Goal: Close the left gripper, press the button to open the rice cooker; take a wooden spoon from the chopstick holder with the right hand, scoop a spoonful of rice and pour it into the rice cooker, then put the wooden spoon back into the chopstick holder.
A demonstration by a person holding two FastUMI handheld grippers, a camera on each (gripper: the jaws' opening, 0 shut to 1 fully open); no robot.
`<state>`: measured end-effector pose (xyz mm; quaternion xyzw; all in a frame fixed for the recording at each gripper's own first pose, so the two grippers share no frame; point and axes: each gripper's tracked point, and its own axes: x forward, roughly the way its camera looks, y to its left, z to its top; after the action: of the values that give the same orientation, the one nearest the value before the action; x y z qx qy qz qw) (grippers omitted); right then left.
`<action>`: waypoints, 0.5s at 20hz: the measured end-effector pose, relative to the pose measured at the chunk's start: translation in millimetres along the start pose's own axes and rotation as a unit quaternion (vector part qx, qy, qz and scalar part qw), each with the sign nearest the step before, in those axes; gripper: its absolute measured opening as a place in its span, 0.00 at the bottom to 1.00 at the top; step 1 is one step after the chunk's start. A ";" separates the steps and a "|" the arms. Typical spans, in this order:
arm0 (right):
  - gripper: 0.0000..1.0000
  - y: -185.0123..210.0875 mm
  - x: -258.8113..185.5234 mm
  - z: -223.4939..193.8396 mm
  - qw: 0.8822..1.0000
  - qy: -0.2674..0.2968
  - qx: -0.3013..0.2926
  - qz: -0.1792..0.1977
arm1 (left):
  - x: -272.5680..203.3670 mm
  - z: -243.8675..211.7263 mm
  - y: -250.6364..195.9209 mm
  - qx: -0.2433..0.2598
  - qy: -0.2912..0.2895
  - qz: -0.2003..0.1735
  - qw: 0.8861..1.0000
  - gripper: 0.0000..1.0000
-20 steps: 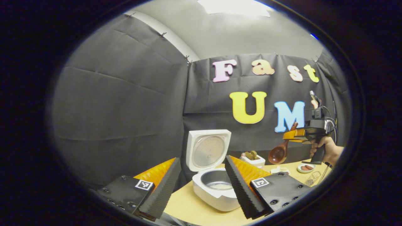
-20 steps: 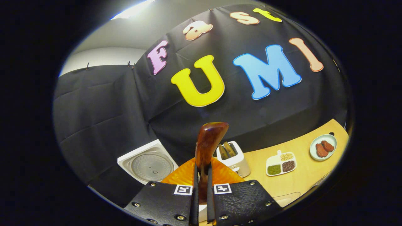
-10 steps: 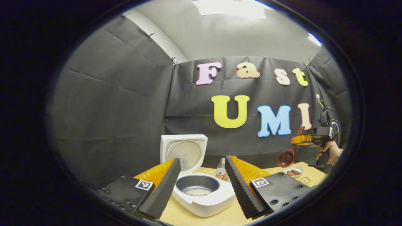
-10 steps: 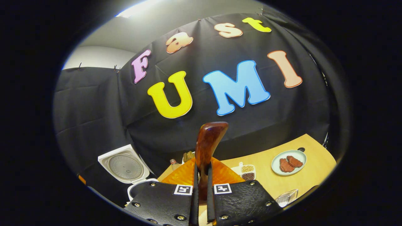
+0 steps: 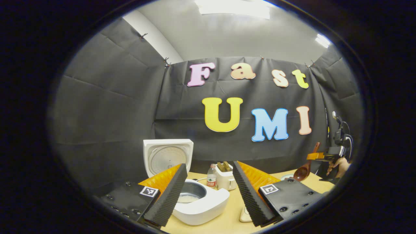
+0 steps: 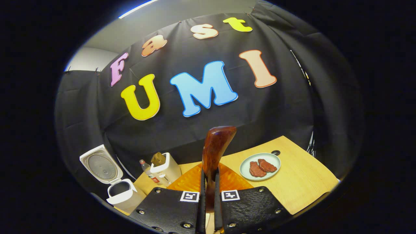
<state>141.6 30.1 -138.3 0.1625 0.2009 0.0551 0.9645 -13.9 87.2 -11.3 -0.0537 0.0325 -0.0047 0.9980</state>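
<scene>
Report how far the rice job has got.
Done: the rice cooker stands open, lid up, with rice in the pot. In hand: the right gripper is shut on the wooden spoon, held away from the cooker. Left: put the spoon back into the chopstick holder. The left gripper is open.

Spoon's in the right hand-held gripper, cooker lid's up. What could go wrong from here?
1. The right hand-held gripper pinches the wooden spoon by its handle, the bowl hanging low in the left gripper view: it may pivot or slip.
2. The plate of meat lies near on the table; a low swing could clip it.
3. The rice cooker lid stands upright: a knock could drop it.
</scene>
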 end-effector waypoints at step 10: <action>0.10 -75.0 1.9 -60.1 0.996 0.059 -0.011 -0.073 | 0.7 6.4 -24.0 0.021 0.001 -0.005 1.000 0.97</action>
<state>122.1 -22.6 -216.2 0.1329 0.2682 -0.0033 0.9541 -13.0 64.0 -2.4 -0.0325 0.0330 -0.0102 0.9989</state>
